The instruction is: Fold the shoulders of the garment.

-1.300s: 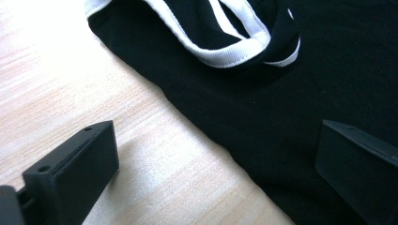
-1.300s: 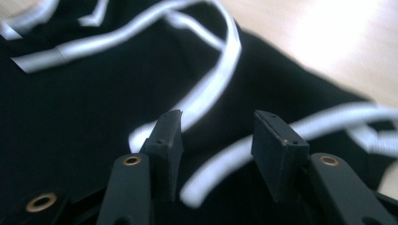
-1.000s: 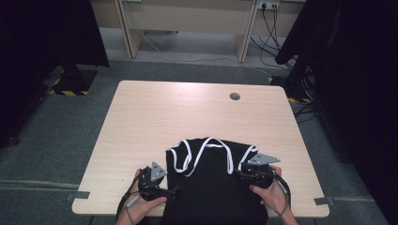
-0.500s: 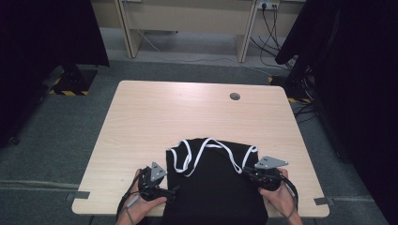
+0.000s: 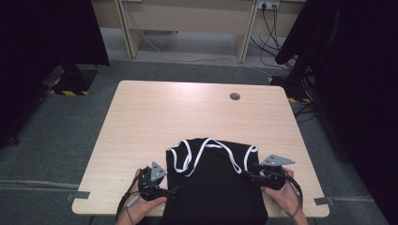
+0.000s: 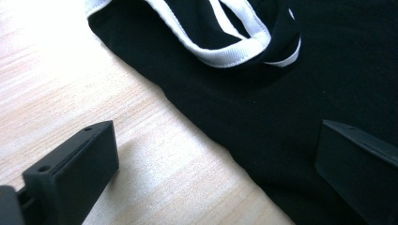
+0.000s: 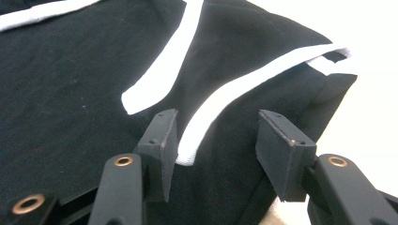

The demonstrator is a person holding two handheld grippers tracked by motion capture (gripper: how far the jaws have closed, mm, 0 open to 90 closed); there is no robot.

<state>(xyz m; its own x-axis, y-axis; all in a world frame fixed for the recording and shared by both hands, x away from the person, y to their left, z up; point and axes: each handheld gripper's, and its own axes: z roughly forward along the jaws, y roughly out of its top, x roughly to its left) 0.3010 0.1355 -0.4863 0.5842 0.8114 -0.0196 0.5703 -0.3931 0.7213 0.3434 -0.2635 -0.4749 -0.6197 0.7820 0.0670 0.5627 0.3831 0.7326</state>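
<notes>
A black sleeveless top (image 5: 213,187) with white trim lies flat at the front middle of the wooden table (image 5: 187,112), its straps pointing away from me. My left gripper (image 5: 170,191) sits at the top's left edge. In the left gripper view it (image 6: 216,136) is wide open, one jaw over bare wood and the other over the black cloth (image 6: 263,108). My right gripper (image 5: 252,169) is at the top's right armhole. Its jaws (image 7: 216,126) have just been opening and stand apart around the white-trimmed edge (image 7: 225,93) without pressing on it.
A round cable hole (image 5: 234,96) sits near the table's far edge. Behind the table stands a wooden desk frame (image 5: 187,18) with cables (image 5: 270,23) on the floor. Dark curtains (image 5: 356,93) hang at both sides. The table's front edge runs just below both hands.
My right gripper has slid a little to the right along the top's right edge and its jaws now stand apart. The left gripper and the top have stayed where they were.
</notes>
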